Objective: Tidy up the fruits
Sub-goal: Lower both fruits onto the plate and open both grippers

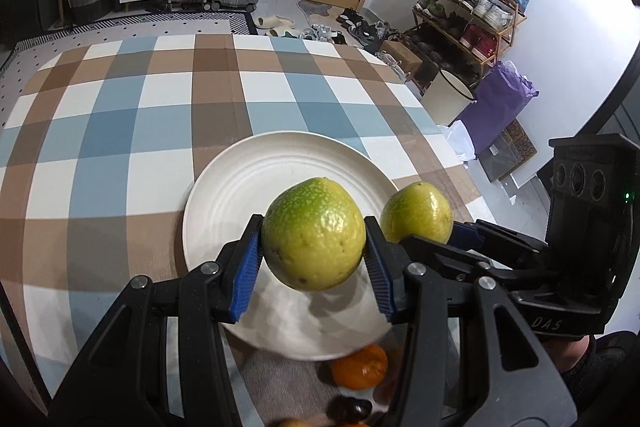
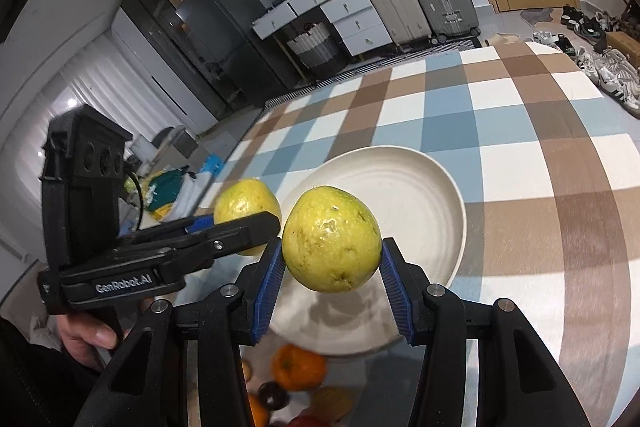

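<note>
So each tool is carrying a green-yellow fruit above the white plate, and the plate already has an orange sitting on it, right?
Not quite: the white plate is bare. The orange lies on the tablecloth just off its near rim, as the right wrist view shows. The left tool and right tool do each carry a green-yellow fruit above it.

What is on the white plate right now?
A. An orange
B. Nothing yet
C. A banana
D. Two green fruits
B. The white plate is bare; each green fruit is still held up above it, one in the left tool and one in the right tool.
</note>
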Demonstrator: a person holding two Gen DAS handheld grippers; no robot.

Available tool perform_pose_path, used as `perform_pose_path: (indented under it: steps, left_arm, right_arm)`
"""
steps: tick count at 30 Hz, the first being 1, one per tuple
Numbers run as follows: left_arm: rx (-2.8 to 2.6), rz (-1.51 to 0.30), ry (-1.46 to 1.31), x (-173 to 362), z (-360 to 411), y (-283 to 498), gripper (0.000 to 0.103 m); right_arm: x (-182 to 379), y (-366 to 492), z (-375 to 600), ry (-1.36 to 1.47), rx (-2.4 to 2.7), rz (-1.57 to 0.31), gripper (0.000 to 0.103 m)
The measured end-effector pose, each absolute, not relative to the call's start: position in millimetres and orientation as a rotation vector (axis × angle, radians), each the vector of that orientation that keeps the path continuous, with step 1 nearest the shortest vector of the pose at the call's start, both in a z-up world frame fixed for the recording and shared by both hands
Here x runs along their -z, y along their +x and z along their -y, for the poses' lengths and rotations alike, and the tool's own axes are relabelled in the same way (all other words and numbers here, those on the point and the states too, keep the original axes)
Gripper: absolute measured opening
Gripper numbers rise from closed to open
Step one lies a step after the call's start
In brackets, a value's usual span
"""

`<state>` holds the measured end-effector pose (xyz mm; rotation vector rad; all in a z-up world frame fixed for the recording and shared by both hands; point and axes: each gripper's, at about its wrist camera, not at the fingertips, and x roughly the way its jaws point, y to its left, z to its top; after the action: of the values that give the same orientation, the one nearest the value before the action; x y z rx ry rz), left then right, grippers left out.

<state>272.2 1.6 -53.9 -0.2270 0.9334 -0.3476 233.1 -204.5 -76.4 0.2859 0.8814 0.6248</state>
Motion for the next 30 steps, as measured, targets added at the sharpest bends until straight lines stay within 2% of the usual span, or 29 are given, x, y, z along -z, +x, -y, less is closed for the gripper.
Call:
perform_pose_path:
  steps: [15, 18, 21, 30]
  left_arm:
    - [0.346, -1.003, -0.257, 94, -1, 304, 0.045]
    - [0.343, -0.995, -0.253, 91, -2, 303, 0.045]
    - [0.344, -0.980, -0.239, 84, -1, 298, 0.045]
    - [0.292, -0.942, -0.257, 60, -15, 272, 0.046]
  right_arm:
    - [105, 269, 191, 0.257, -0.603, -0.959, 0.049]
    - [103, 266, 190, 0.242, -0.600, -0.945, 0.053]
    - [95, 261, 195, 0.250, -0.605, -0.907, 0.068]
    - [65, 235, 211, 0.242, -0.560, -0.807, 0.068]
